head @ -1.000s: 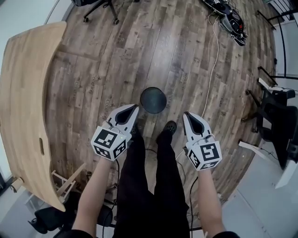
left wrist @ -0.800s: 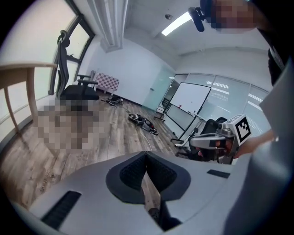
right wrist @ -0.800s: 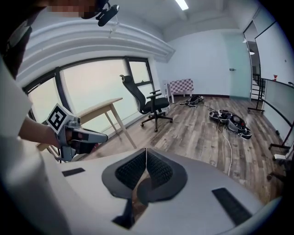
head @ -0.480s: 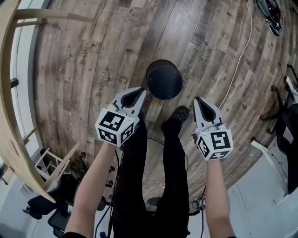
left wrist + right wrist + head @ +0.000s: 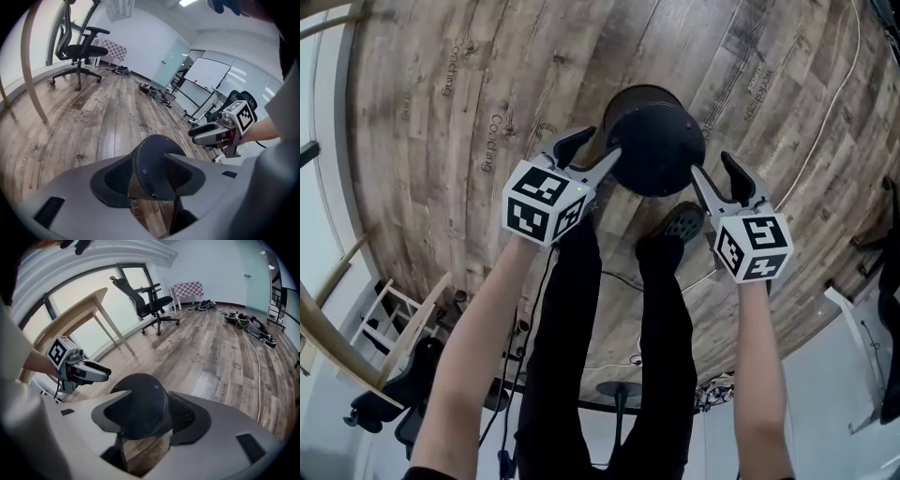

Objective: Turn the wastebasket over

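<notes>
The black mesh wastebasket (image 5: 654, 139) stands on the wood floor just ahead of the person's shoes, a dark round face on top. My left gripper (image 5: 605, 141) is at its left side and my right gripper (image 5: 708, 161) at its right side. The jaws of both are opening. In the left gripper view the wastebasket (image 5: 150, 164) fills the gap ahead of the jaws, with the right gripper (image 5: 194, 133) beyond it. The right gripper view shows the wastebasket (image 5: 140, 404) likewise, and the left gripper (image 5: 105, 372) behind. No pad presses on it.
A black office chair (image 5: 79, 44) stands far off by the windows, next to a wooden table (image 5: 79, 310). A white cord (image 5: 811, 141) and a heap of cables (image 5: 255, 326) lie on the floor to the right. One shoe (image 5: 682, 223) is close behind the basket.
Both grippers have sunk from above the legs down to the basket's sides. Their jaws, shut before, now stand apart. The head has come lower, so the basket looks larger.
</notes>
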`<action>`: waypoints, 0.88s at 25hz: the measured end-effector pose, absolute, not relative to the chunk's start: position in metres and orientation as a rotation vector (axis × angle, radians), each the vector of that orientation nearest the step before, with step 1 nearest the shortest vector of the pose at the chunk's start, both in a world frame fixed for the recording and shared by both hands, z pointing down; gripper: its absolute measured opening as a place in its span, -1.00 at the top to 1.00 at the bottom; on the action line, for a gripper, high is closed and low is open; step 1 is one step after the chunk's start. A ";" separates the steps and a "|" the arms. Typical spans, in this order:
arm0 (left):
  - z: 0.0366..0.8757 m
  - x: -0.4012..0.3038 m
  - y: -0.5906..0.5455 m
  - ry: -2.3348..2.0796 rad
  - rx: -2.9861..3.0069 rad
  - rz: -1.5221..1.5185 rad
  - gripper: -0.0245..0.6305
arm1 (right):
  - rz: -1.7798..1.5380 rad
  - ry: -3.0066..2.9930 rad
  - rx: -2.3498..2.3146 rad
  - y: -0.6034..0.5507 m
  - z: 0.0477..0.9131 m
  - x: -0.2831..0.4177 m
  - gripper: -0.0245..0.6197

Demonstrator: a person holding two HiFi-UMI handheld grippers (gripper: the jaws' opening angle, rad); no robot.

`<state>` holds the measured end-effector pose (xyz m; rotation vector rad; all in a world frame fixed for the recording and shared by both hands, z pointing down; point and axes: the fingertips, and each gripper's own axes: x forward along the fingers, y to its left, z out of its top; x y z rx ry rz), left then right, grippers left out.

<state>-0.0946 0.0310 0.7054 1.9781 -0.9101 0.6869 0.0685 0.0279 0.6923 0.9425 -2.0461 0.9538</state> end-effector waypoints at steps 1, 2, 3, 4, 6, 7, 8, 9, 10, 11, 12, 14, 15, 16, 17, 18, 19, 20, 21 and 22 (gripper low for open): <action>0.715 -0.093 0.032 -0.892 1.973 0.695 0.24 | 0.972 -2.036 0.935 0.028 0.703 0.069 0.14; 0.724 -0.093 0.033 -0.874 1.966 0.703 0.21 | 0.995 -2.026 0.921 0.029 0.715 0.068 0.09; 0.733 -0.093 0.034 -0.856 1.956 0.709 0.16 | 1.018 -2.015 0.902 0.031 0.727 0.066 0.06; 0.743 -0.092 0.035 -0.835 1.942 0.711 0.09 | 1.042 -2.003 0.878 0.033 0.739 0.065 -0.01; 0.759 -0.086 0.039 -0.782 1.906 0.700 0.02 | 1.098 -1.985 0.820 0.037 0.760 0.063 -0.06; 0.765 -0.083 0.041 -0.752 1.887 0.690 -0.02 | 1.135 -1.983 0.789 0.040 0.767 0.061 -0.06; 0.769 -0.080 0.043 -0.725 1.869 0.675 -0.02 | 1.177 -1.987 0.762 0.042 0.771 0.059 -0.06; 0.771 -0.077 0.043 -0.705 1.854 0.657 -0.05 | 1.219 -1.995 0.740 0.043 0.773 0.056 -0.07; 0.772 -0.075 0.044 -0.690 1.845 0.643 -0.05 | 1.253 -2.004 0.724 0.043 0.774 0.055 -0.07; 0.771 -0.073 0.044 -0.678 1.843 0.638 -0.05 | 1.272 -2.011 0.713 0.044 0.774 0.054 -0.07; 0.771 -0.071 0.045 -0.668 1.849 0.645 -0.04 | 1.277 -2.017 0.707 0.044 0.774 0.054 -0.07; 0.771 -0.070 0.044 -0.656 1.865 0.680 -0.05 | 1.266 -2.018 0.702 0.043 0.774 0.054 -0.07; 0.771 -0.070 0.044 -0.652 1.874 0.702 -0.05 | 1.254 -2.015 0.698 0.042 0.774 0.054 -0.07; 0.770 -0.070 0.044 -0.651 1.888 0.726 -0.04 | 1.236 -2.012 0.691 0.042 0.774 0.053 -0.06; 0.769 -0.070 0.043 -0.652 1.907 0.751 -0.02 | 1.215 -2.012 0.685 0.042 0.773 0.053 -0.06; 0.766 -0.071 0.042 -0.657 1.929 0.771 0.00 | 1.190 -2.017 0.682 0.040 0.771 0.052 -0.05; 0.763 -0.071 0.040 -0.664 1.950 0.783 0.02 | 1.161 -2.028 0.680 0.037 0.768 0.052 -0.05; 0.758 -0.072 0.038 -0.672 1.970 0.788 0.05 | 1.127 -2.042 0.680 0.034 0.764 0.052 -0.04; 0.753 -0.072 0.035 -0.681 1.991 0.790 0.08 | 1.089 -2.057 0.681 0.030 0.760 0.052 -0.03; 0.748 -0.073 0.031 -0.689 2.016 0.790 0.11 | 1.049 -2.071 0.682 0.025 0.756 0.053 -0.02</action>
